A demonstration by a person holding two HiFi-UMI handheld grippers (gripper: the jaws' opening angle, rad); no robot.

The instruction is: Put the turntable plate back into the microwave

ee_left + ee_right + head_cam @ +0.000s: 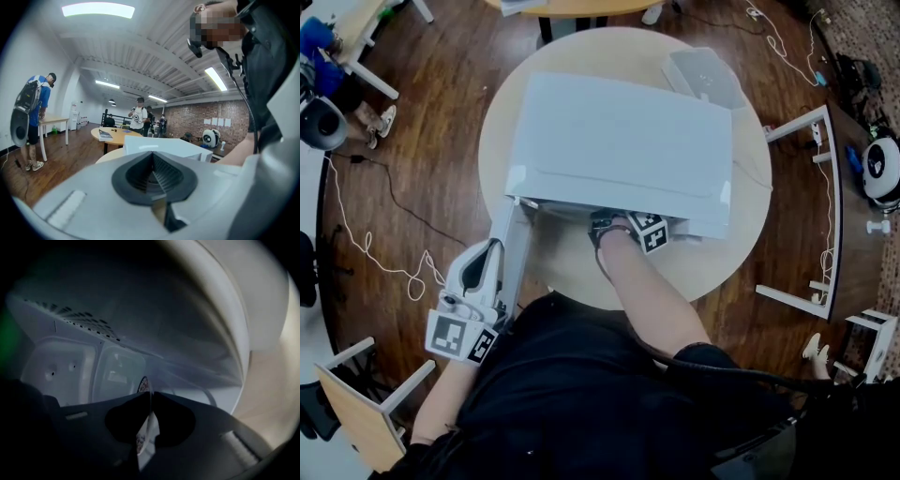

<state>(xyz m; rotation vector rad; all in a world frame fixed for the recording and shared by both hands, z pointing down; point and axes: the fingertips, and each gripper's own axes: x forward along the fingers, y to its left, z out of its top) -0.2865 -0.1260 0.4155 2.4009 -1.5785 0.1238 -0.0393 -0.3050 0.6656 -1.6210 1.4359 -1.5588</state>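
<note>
Pinching turntable plate (142, 434) edge-on in fingers of right gripper (152, 394), right inside microwave (619, 150) on round desk (562, 267); holding left gripper (153, 159) fingers pressed together, empty, beside open door (514, 253).

Black short-sleeved shirt (581, 384), white left claw (492, 251), black-and-white square-marker cubes (459, 337)

- Right gripper (151, 398): in the head view its jaws are hidden under the microwave (619, 141) top.
- Plate (140, 438): seen edge-on and blurred, mostly covered by the jaws, so its pattern cannot be made out.
- Microwave cavity: the upper part is dark and smeared.
</note>
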